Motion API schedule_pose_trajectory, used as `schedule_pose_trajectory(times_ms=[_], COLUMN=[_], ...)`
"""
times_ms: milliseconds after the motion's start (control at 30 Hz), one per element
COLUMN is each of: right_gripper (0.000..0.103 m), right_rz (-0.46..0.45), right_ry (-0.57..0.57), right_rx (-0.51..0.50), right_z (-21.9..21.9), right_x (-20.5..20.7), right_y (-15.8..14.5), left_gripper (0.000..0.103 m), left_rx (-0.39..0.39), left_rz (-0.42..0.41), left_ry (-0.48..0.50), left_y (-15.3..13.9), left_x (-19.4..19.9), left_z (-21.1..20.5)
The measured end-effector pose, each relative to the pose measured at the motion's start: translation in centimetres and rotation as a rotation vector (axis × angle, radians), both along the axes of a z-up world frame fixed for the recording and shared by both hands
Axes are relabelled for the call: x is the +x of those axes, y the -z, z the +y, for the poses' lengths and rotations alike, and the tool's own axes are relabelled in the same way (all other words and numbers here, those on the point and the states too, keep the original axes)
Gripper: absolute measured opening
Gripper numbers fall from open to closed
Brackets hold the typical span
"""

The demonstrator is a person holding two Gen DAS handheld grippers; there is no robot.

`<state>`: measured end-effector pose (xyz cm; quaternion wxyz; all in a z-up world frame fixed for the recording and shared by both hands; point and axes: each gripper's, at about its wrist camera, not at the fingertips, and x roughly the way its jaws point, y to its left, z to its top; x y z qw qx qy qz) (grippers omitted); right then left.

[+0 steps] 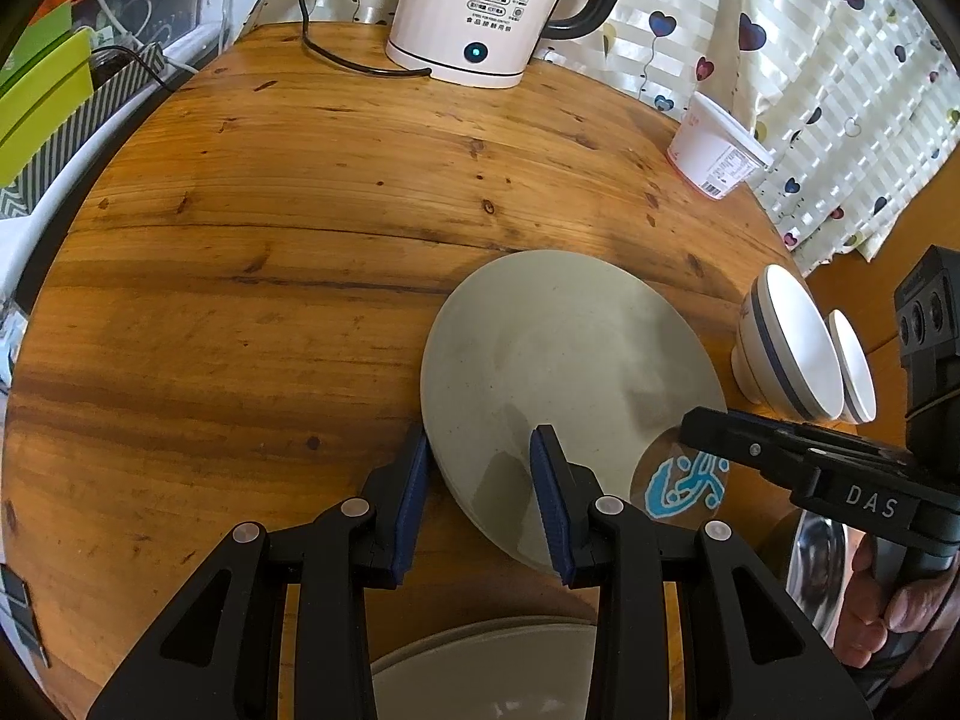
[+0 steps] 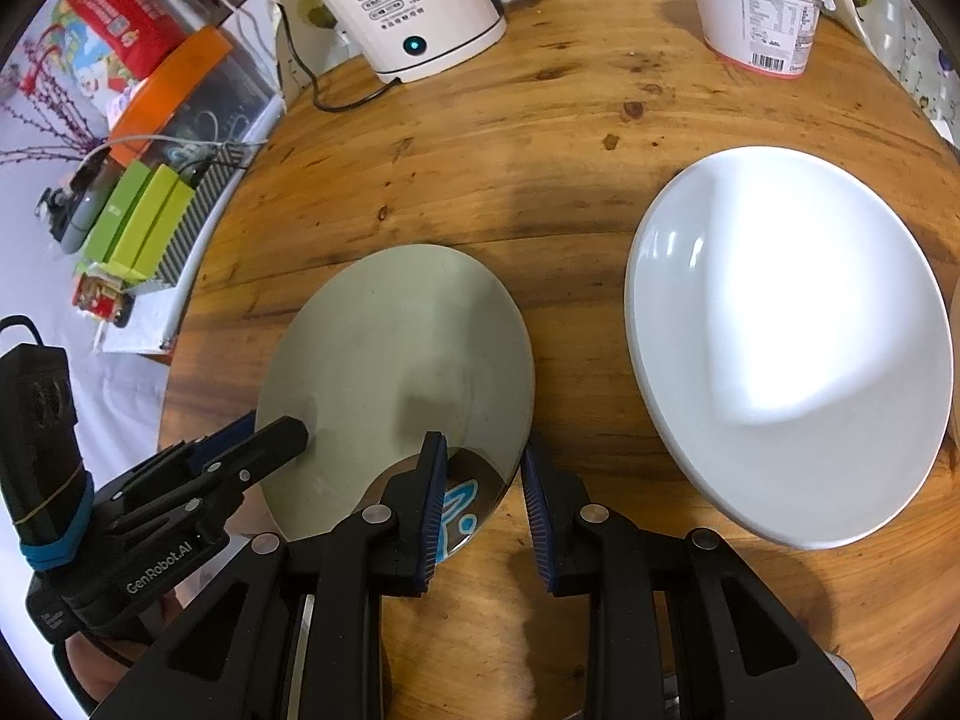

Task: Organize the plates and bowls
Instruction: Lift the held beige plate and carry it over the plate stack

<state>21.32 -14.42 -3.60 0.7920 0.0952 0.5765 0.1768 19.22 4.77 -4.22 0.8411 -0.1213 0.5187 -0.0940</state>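
A grey plate (image 1: 564, 360) (image 2: 390, 348) lies in the middle of the round wooden table (image 1: 270, 240). My left gripper (image 1: 480, 492) has its jaws on either side of the plate's near left rim and is shut on it. At the near right rim my right gripper (image 2: 483, 504) is shut as well, one pad over a small glossy round dish with a blue pattern (image 2: 459, 513) (image 1: 684, 483); whether that dish lies on or under the plate I cannot tell. A white bowl (image 2: 780, 348) stands to the right. Two white bowls (image 1: 786, 348), one blue-striped, show in the left wrist view.
A white kettle (image 1: 480, 6) with its black cord (image 1: 336, 57) stands at the table's far edge, and a white tub (image 1: 714, 150) at the far right. Another grey plate (image 1: 480, 666) and a steel bowl (image 1: 816, 564) sit near me. Boxes (image 2: 144, 222) crowd the left side.
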Motion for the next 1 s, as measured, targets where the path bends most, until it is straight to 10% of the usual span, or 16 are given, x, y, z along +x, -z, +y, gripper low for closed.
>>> schedule_pose_trajectory(times_ms=[1000], right_gripper=[0.024], right_rz=[-0.056], right_ry=[-0.041], right_rx=[0.012], right_z=[1.0], right_x=[-1.7], right_y=[-2.5], left_gripper=[0.035], left_rx=[0.019], left_rz=[-0.061], left_ry=[-0.032], left_y=[-3.0], left_x=[-2.9], left_z=[0.8])
